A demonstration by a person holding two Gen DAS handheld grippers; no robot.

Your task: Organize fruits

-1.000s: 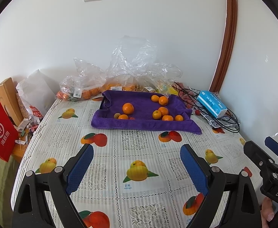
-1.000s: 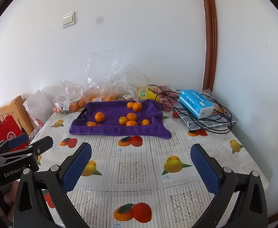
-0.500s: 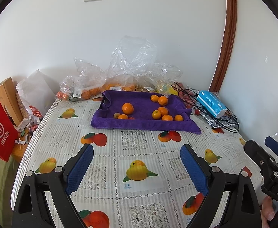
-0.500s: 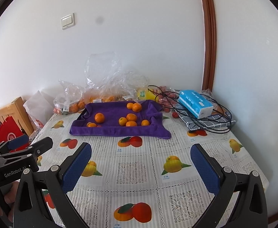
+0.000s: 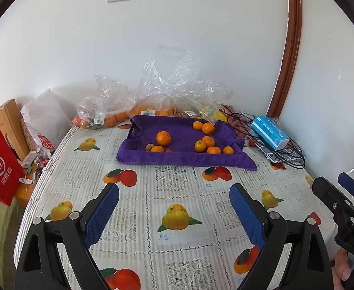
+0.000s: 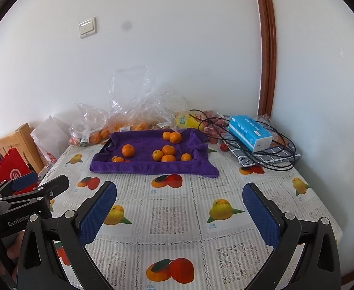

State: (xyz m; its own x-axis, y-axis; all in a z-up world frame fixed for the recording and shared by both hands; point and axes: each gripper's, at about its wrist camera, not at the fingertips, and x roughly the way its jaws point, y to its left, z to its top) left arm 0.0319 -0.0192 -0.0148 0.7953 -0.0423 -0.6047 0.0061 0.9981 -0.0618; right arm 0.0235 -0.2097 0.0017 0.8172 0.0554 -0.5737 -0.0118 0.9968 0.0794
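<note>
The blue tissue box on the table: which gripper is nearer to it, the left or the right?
Right. The right gripper hovers nearer the table side where the blue tissue box lies; the left gripper is farther left.

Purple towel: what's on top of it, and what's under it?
On the purple towel: loose oranges, one pair at the back, the rest mid and front, plus a smaller darker fruit. Its raised edges suggest a tray beneath, but that is fully covered.

two wrist views side by side, facing the far wall, sharing the purple towel (image 5: 184, 142) (image 6: 150, 154) of oranges
</note>
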